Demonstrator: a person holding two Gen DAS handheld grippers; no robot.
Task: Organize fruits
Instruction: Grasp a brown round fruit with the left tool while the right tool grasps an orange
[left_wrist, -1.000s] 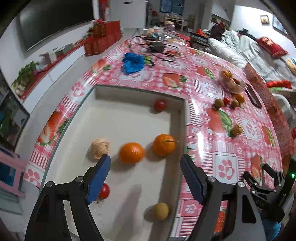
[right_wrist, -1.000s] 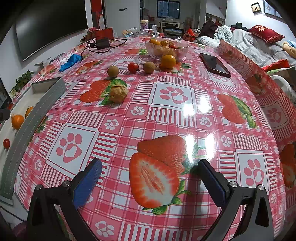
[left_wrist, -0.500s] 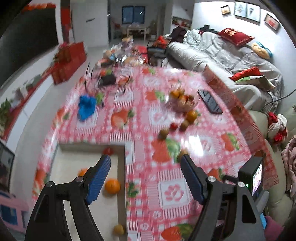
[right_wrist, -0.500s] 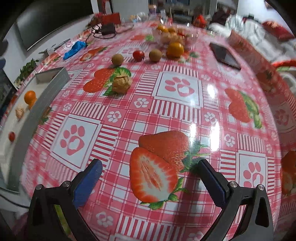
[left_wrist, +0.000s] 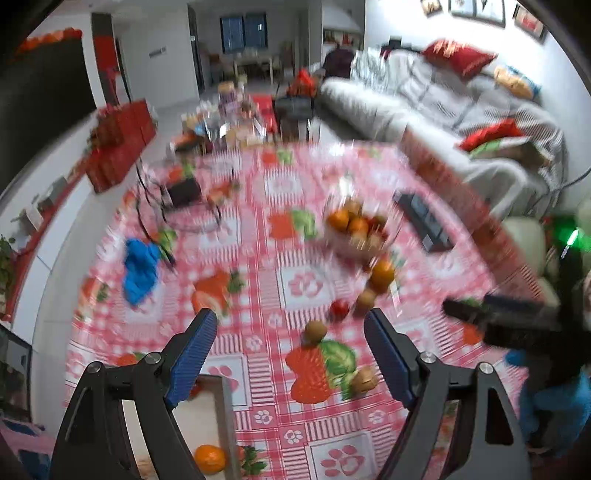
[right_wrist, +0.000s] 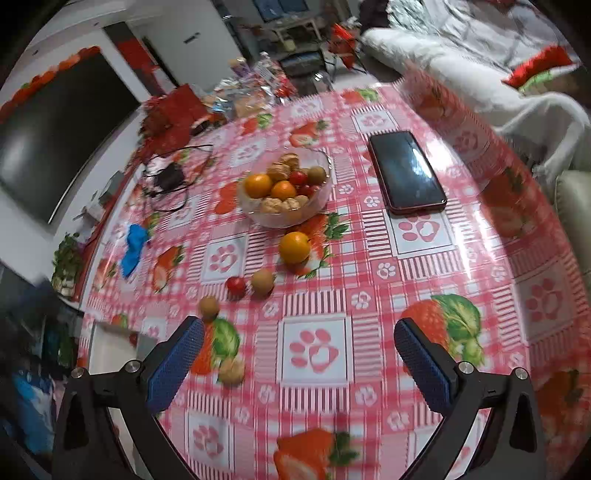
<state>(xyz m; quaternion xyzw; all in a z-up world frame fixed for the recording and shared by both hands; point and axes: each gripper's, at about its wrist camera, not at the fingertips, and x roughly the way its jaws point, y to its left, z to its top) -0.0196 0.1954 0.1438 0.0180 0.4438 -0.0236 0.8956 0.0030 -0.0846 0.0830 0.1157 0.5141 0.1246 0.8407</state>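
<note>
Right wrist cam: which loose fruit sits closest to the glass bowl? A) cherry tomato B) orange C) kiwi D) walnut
B: the orange lies just in front of the glass bowl; the cherry tomato lies farther from it.

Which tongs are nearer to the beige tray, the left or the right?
Left. The left tongs hang right above the tray corner; the right tongs are over the tablecloth, the tray off to their left.

Table (right_wrist: 480, 258) in red strawberry-print cloth — on it: fruit bowl (right_wrist: 317, 206), phone (right_wrist: 406, 173), loose orange (right_wrist: 294, 247), blue cloth (right_wrist: 133, 249), tray (left_wrist: 223, 413).
</note>
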